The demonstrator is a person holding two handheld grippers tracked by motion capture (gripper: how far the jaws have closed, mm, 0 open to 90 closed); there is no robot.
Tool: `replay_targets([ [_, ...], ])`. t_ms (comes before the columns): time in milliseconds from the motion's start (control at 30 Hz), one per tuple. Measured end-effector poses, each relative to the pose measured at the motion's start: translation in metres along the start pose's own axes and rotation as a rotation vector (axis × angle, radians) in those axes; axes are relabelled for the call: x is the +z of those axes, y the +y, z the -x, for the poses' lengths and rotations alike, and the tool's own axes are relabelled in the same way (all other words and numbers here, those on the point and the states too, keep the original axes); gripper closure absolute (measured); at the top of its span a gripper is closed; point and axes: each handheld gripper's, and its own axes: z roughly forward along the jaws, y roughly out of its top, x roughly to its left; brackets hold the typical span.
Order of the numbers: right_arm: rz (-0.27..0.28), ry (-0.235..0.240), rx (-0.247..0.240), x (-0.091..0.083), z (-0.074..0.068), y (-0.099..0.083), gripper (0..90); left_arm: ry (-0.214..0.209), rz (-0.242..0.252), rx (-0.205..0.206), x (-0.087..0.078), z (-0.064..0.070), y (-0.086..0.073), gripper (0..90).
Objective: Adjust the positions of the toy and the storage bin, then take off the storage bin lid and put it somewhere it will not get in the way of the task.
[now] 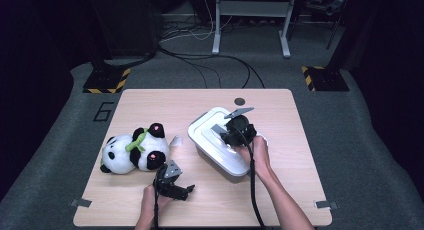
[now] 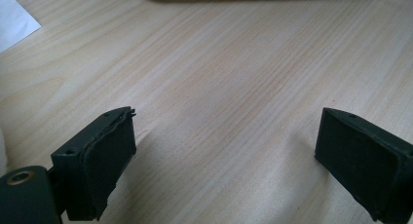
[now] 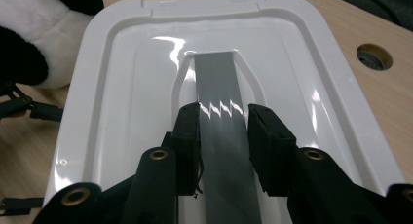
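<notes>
Right gripper [image 3: 224, 124] over glossy white lid [image 3: 122, 87] of grey bin [image 1: 212, 157], jaws pinching lid's flat grey handle strip [image 3: 216, 78] from both sides; raised lid rim surrounds fingers. Left gripper [image 2: 224, 151] spread wide above bare pale wood table [image 2: 219, 63]. Fuzzy panda plush [image 1: 132, 150] near left gripper.

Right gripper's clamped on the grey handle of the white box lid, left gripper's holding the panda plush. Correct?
Half right. The right gripper is closed on the grey strap handle of the white plastic box lid. But the left gripper holds nothing: the left gripper view shows its jaws wide apart over the bare wooden table. The black-and-white panda plush lies beside it, ungripped.
</notes>
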Motion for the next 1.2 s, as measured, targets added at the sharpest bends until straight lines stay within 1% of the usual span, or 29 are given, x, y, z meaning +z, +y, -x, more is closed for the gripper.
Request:
replay_targets([
  [33,0.001,-0.004,-0.040,0.000,-0.001,0.001,66.2,0.000,0.000,0.000,0.000,0.000,0.000,7.3],
  [67,0.001,-0.002,-0.062,0.000,0.000,0.001,66.2,0.000,0.000,0.003,0.000,0.000,0.000,7.3],
  [100,-0.009,0.006,-0.067,0.000,0.000,0.001,65.6,-0.001,-0.001,0.003,0.000,0.000,0.000,7.4],
  [133,-0.004,0.017,-0.098,0.000,0.003,0.001,64.8,0.000,-0.005,0.002,0.000,0.000,0.000,7.4],
  [200,0.006,0.056,-0.089,0.001,0.009,0.000,63.8,0.000,-0.005,0.004,0.000,0.000,0.000,7.5],
  [233,0.010,0.078,-0.069,0.002,0.012,-0.001,64.0,0.000,-0.005,0.004,0.000,0.000,0.000,7.5],
  [333,0.024,0.106,-0.050,0.002,0.015,-0.003,66.5,-0.001,-0.005,0.005,-0.001,0.000,0.000,7.6],
  [400,0.023,0.080,-0.030,0.002,0.011,-0.002,66.9,-0.001,-0.005,0.005,-0.001,0.000,0.000,7.7],
  [467,0.018,0.057,0.008,0.002,0.008,-0.001,66.9,-0.002,-0.008,0.005,-0.001,0.000,0.000,7.7],
  [533,0.019,0.037,0.034,0.003,0.002,-0.001,66.9,-0.001,-0.005,0.004,-0.001,0.000,0.000,7.7],
  [633,0.021,0.016,0.033,0.005,-0.003,0.002,66.9,-0.002,-0.007,0.005,-0.001,0.000,0.000,8.0],
  [733,0.026,0.021,0.013,0.006,-0.002,0.002,66.9,-0.002,-0.007,0.005,-0.001,0.000,0.000,8.1],
  [767,0.031,0.023,0.016,0.006,-0.003,0.002,66.9,-0.002,-0.007,0.005,-0.001,0.000,0.000,8.1],
  [867,0.040,0.026,-0.008,0.006,-0.002,0.001,66.8,-0.002,-0.006,0.004,-0.001,0.000,0.000,8.2],
  [933,0.039,0.029,-0.016,0.006,-0.002,0.001,66.5,-0.002,-0.006,0.004,-0.001,0.000,0.000,8.2],
  [967,0.040,0.026,-0.027,0.007,-0.002,0.001,66.3,-0.002,-0.006,0.004,-0.001,0.000,0.000,8.3],
  [1000,0.037,0.018,-0.054,0.006,-0.003,0.002,66.0,-0.002,-0.006,0.004,-0.001,0.000,0.000,8.3],
  [1033,0.032,0.011,-0.057,0.006,-0.004,0.002,64.6,-0.002,-0.006,0.004,-0.001,0.000,0.000,8.3],
  [1067,0.036,0.006,-0.075,0.007,-0.004,0.003,64.5,-0.002,-0.006,0.004,-0.001,0.000,0.000,8.3],
  [1100,0.026,0.009,-0.064,0.006,-0.004,0.003,64.0,-0.002,-0.006,0.004,-0.001,0.000,0.000,8.3],
  [1200,0.030,0.047,-0.027,0.006,0.001,0.002,64.1,-0.002,-0.006,0.004,-0.001,0.000,0.000,8.4],
])
